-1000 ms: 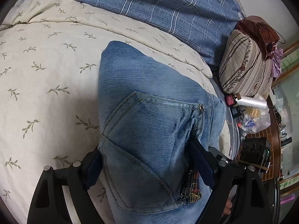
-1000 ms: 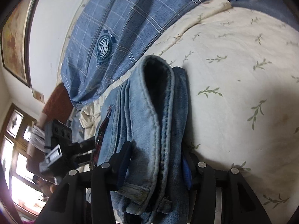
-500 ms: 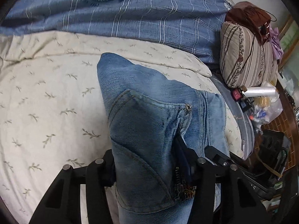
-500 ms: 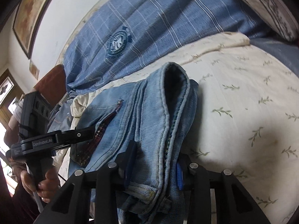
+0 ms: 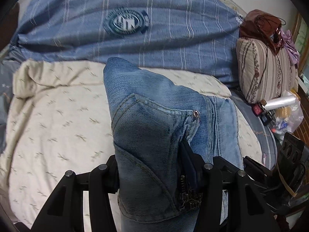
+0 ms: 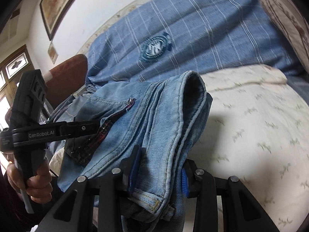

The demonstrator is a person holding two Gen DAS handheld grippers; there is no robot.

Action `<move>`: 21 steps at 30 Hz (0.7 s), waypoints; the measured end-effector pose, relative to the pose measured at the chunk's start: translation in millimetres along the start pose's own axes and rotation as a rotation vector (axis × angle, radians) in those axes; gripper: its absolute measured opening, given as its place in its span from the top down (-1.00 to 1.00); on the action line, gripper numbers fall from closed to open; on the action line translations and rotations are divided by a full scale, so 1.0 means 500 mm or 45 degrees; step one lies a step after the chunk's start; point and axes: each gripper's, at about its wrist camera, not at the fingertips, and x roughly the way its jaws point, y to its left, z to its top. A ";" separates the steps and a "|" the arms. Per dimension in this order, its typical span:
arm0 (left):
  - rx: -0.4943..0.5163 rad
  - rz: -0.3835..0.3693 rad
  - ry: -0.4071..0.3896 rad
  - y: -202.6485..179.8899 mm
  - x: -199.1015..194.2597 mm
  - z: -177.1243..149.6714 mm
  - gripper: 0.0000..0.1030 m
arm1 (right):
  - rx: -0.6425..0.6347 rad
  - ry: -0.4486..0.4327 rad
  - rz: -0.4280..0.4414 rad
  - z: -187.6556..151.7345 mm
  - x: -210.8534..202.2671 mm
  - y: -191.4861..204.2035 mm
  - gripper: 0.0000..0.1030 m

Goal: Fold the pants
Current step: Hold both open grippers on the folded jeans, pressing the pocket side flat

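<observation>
Folded blue jeans (image 5: 154, 127) hang lifted above a cream leaf-print bed cover (image 5: 58, 119). My left gripper (image 5: 152, 166) is shut on the waist end, its pads pressing the back pocket and a beaded trim. In the right wrist view the jeans (image 6: 164, 119) drape as a stack of folded legs, and my right gripper (image 6: 159, 166) is shut on that stack near the hems. The left gripper (image 6: 85, 129) shows there too, reaching in from the left with a hand (image 6: 36, 181) on its handle.
A blue plaid quilt with a round badge (image 5: 125, 21) lies across the back of the bed. A striped cushion (image 5: 266, 71) with a brown bag stands at the right. Small clutter (image 5: 278, 108) lies on a wooden side table. A framed picture (image 6: 58, 2) hangs on the wall.
Both grippers closed onto the jeans and lifted them off the bed cover. The views tilted up, so more of the plaid quilt and wall shows now.
</observation>
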 end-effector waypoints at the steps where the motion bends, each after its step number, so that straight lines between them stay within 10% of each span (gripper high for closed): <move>1: -0.001 0.009 -0.013 0.002 -0.006 0.003 -0.07 | -0.016 -0.009 0.001 0.004 0.001 0.008 0.27; 21: -0.027 0.088 -0.038 0.046 0.008 0.020 -0.07 | -0.076 -0.022 -0.017 0.049 0.051 0.050 0.27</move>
